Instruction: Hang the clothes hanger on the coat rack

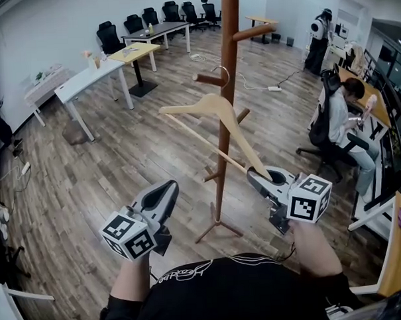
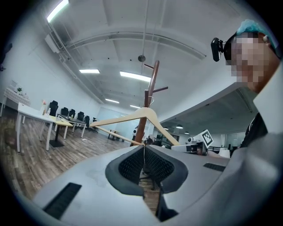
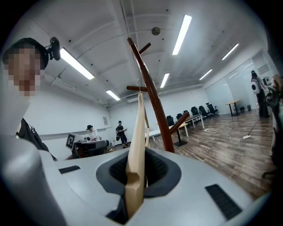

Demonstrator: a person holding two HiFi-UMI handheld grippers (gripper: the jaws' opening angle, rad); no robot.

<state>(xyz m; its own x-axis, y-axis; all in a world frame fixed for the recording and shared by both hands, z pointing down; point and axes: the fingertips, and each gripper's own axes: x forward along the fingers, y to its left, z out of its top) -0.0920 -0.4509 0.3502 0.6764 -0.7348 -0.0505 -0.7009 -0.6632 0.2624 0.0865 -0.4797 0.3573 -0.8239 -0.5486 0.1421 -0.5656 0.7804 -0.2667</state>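
A light wooden clothes hanger (image 1: 215,112) hangs in the air in front of the tall brown coat rack (image 1: 228,62). Its metal hook (image 1: 223,74) is beside a short peg (image 1: 207,77) of the rack, and I cannot tell if they touch. My right gripper (image 1: 267,178) is shut on the hanger's lower right end. In the right gripper view the hanger arm (image 3: 137,145) runs up from between the pads, with the rack pole (image 3: 154,106) just behind. My left gripper (image 1: 163,191) is lower left of the hanger, shut and holding nothing; its pads (image 2: 132,165) meet.
The rack's feet (image 1: 218,228) stand on the wood floor just ahead of me. A seated person (image 1: 344,116) works at desks on the right. White and yellow tables (image 1: 91,78) and office chairs (image 1: 148,19) line the back left. A cable (image 1: 273,88) lies on the floor beyond the rack.
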